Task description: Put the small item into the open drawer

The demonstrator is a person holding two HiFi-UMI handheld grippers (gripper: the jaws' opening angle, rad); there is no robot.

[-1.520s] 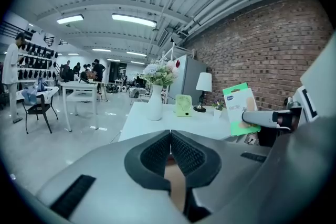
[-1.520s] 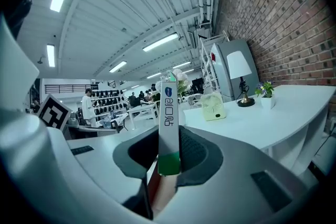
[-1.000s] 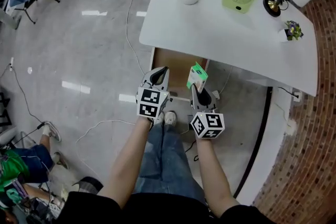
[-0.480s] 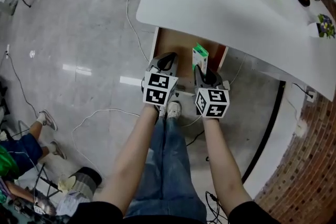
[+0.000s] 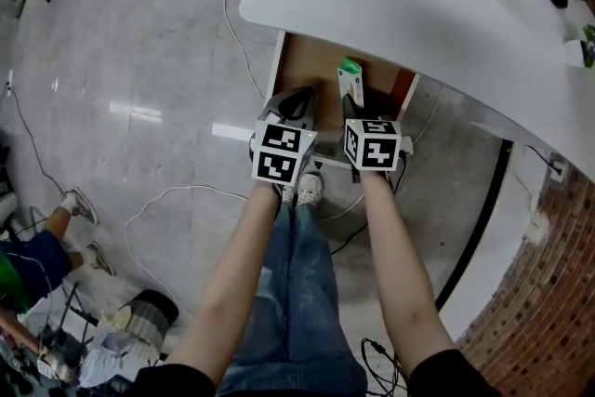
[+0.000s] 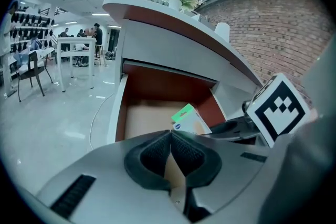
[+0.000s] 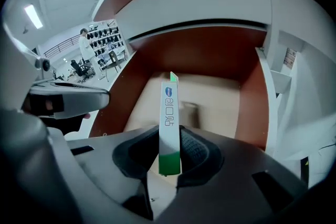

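My right gripper pinches the small box edge-on. The box juts ahead of the jaws over the open drawer. My left gripper is alongside, pressed together and empty. I judge the next move is to lower the box and let go.

Open drawer reachable from above at its front, white tabletop overhanging the rear, side walls bounding lateral passage.
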